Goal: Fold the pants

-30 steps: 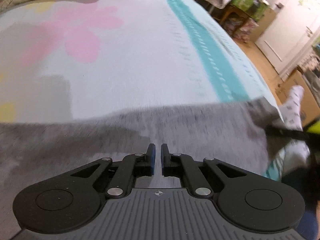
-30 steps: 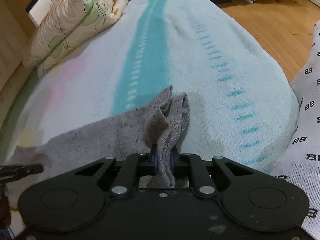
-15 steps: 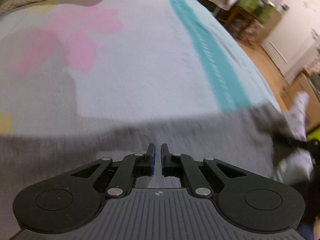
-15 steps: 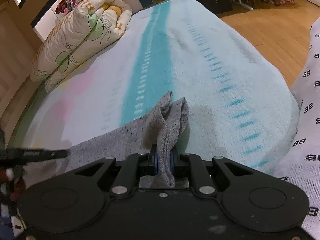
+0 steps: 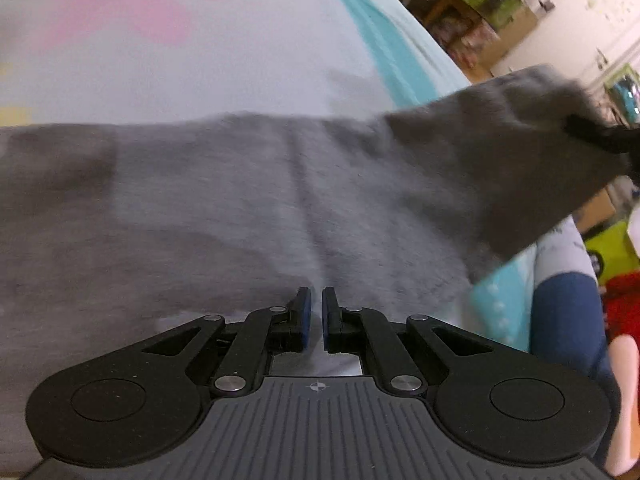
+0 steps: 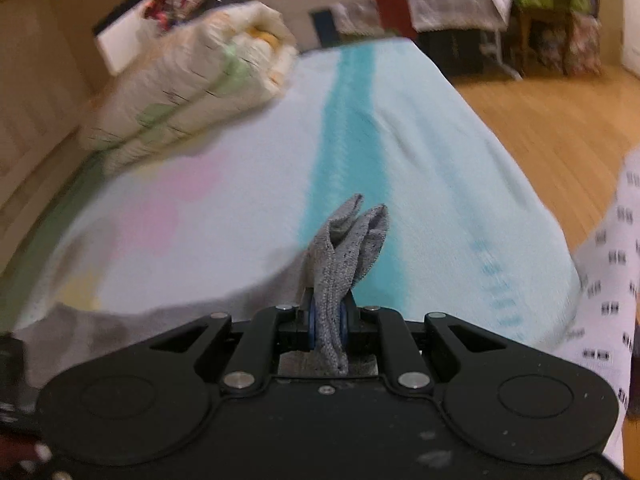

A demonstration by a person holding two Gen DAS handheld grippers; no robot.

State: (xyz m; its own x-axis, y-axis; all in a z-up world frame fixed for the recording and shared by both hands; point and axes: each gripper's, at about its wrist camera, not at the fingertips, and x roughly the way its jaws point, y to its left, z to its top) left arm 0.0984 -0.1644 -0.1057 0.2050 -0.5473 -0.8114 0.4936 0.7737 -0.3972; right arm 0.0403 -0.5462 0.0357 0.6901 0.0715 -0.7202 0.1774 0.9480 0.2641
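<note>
Pants of grey knit [image 6: 344, 264] are bunching up between the blue pads of the right hand-held gripper [image 6: 328, 324], whose jaws are clamping a folded edge of the cloth; the fold is sticking up and forward past the fingertips. In the left wrist view that right hand-held gripper [image 5: 600, 140] is showing at the far right as a dark blurred shape, holding one corner of the pants [image 5: 248, 208] raised clear of the bed [image 5: 200, 60] while the rest is lying flat across the near part of the bed.

Above that flat cloth the left hand-held gripper [image 5: 312, 316] is hanging with its jaws almost together, only a narrow slit between the blue pads, and nothing is sitting in the slit. A seam is running away from its fingertips across the cloth.

Beyond the pants the bed is spreading far and wide, its pale cover carrying a teal stripe [image 6: 344, 140] and a pink flower print [image 5: 132, 20]. A rolled floral quilt [image 6: 188, 88] is lying at the far left of the bed. Wooden floor [image 6: 560, 120] is showing on the right, and a person's patterned white trouser leg [image 6: 608, 300] is standing near the right edge.
</note>
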